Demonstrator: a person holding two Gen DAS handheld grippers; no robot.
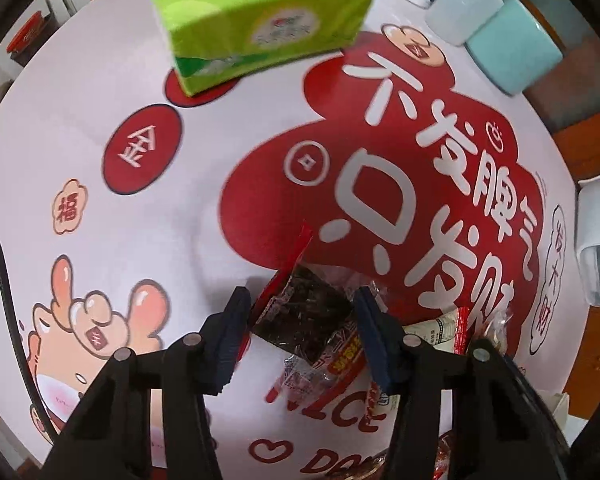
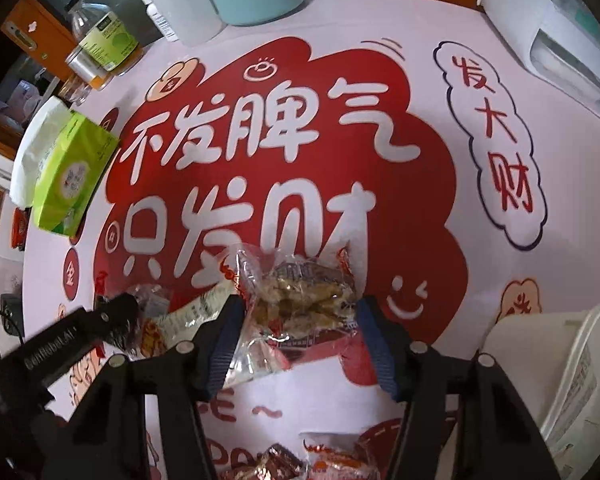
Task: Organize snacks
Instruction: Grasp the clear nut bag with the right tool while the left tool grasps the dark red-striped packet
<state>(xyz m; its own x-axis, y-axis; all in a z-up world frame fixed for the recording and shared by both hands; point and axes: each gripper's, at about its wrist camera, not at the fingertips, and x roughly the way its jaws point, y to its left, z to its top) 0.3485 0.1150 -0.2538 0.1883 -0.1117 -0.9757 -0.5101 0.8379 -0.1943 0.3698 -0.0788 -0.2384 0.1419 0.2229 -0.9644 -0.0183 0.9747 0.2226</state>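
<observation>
A dark snack packet (image 1: 300, 312) with a red edge lies on the printed red-and-white tablecloth (image 1: 204, 208). My left gripper (image 1: 303, 300) points down over it, its blue pads pressed against both sides of the packet. A clear packet of yellow-brown snack (image 2: 300, 292) sits between the pads of my right gripper (image 2: 300, 306), which is closed on its wrapper. A cream packet (image 2: 196, 312) lies between the two grippers, and the left gripper's black finger (image 2: 116, 312) shows at the left of the right wrist view. More wrapped snacks (image 2: 280, 464) lie near the bottom edge.
A green tissue box (image 1: 260, 20) stands at the far side of the table. A teal cup (image 1: 512, 52), a white bottle (image 1: 464, 8) and a green-labelled bottle (image 2: 104, 36) stand at the back. A white appliance (image 2: 560, 40) and a white container (image 2: 560, 380) are on the right.
</observation>
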